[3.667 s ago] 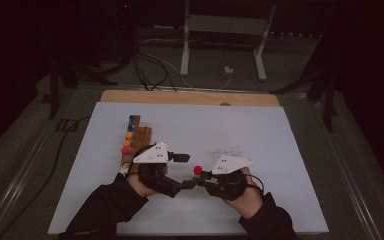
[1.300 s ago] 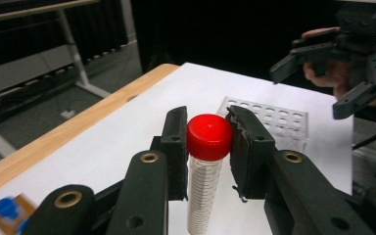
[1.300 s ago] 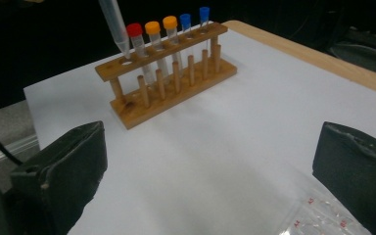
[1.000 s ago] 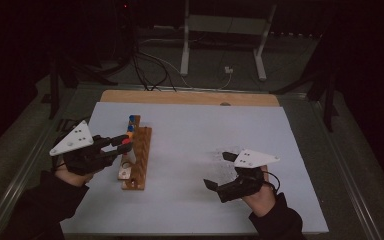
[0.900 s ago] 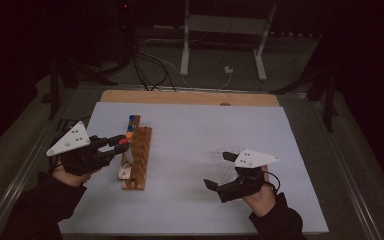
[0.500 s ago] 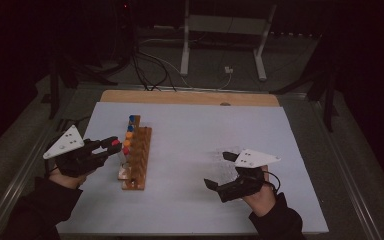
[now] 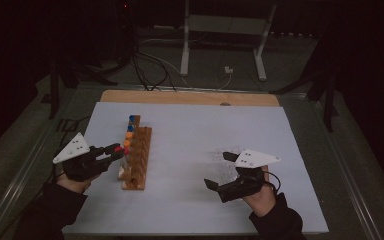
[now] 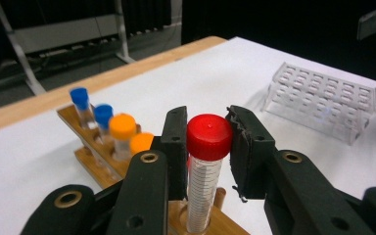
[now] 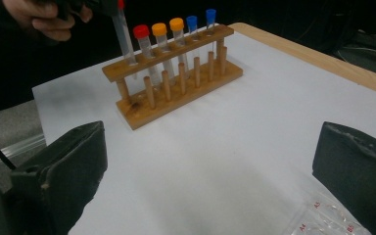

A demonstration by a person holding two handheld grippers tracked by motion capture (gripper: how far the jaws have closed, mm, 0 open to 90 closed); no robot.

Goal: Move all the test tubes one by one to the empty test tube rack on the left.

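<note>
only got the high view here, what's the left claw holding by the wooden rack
Observer: A red-capped tube, gripped at the cap by the left claw.
Operator: is it in the rack yet
Observer: Its lower end sits in a hole of the wooden rack, at the end next to another red-capped one.
Operator: and the right claw
Observer: The right claw is open, holding nothing, above a clear plastic rack.

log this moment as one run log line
left gripper: shut on red-capped tube | tube: entering wooden rack | right gripper: open, idle
</note>
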